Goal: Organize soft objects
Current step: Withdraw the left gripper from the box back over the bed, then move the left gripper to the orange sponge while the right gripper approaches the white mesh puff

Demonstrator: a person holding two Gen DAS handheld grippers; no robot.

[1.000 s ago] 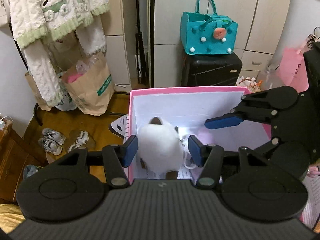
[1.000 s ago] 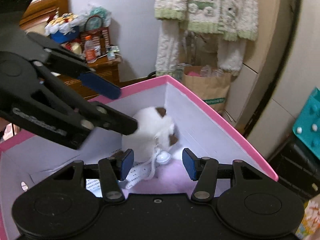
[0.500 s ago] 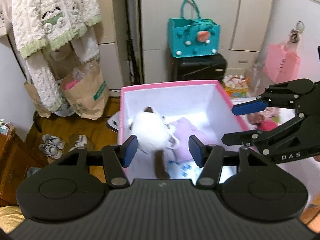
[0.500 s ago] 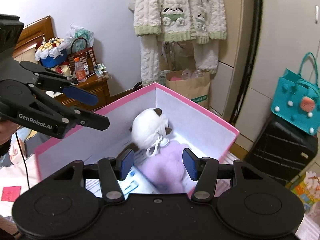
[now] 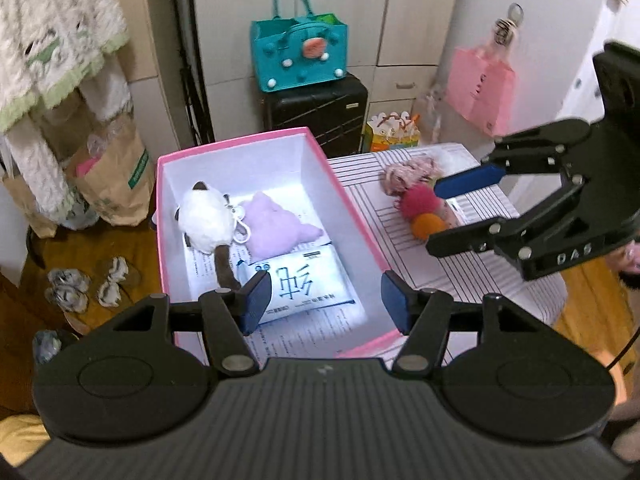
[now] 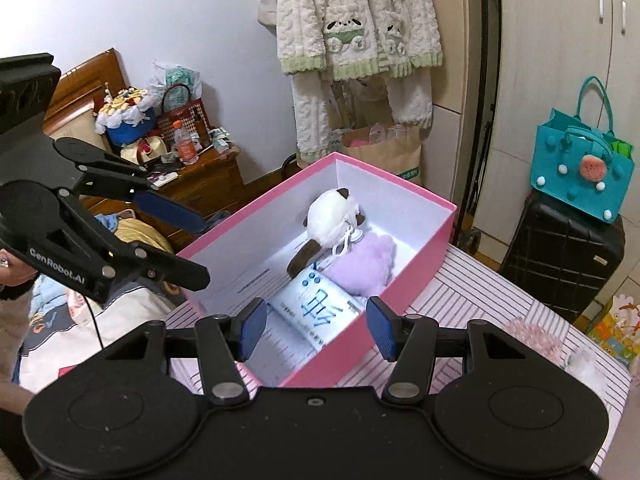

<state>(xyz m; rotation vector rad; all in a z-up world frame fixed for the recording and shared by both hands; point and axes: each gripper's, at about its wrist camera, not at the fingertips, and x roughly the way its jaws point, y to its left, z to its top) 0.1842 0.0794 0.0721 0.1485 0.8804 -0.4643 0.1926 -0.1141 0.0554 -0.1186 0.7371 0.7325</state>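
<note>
Both my claws pulled back and up from box [image 5: 352, 204] since earlier frame; white plush [image 5: 206, 220] left inside beside purple plush [image 5: 276, 226]. Left claw [image 5: 322, 300] empty, jaws opening. Right claw [image 5: 452, 216] released, empty. Remaining soft items: pink pompom [image 5: 416, 202], orange ball [image 5: 430, 226] on table [image 5: 472, 280]. Advise: approach from above, grasp centre, avoid crushing.

Home bedroom: wardrobe [image 6: 560, 60], hung fleece pyjamas [image 6: 352, 32], suitcase [image 5: 316, 110], wooden headboard [image 6: 84, 84].
</note>
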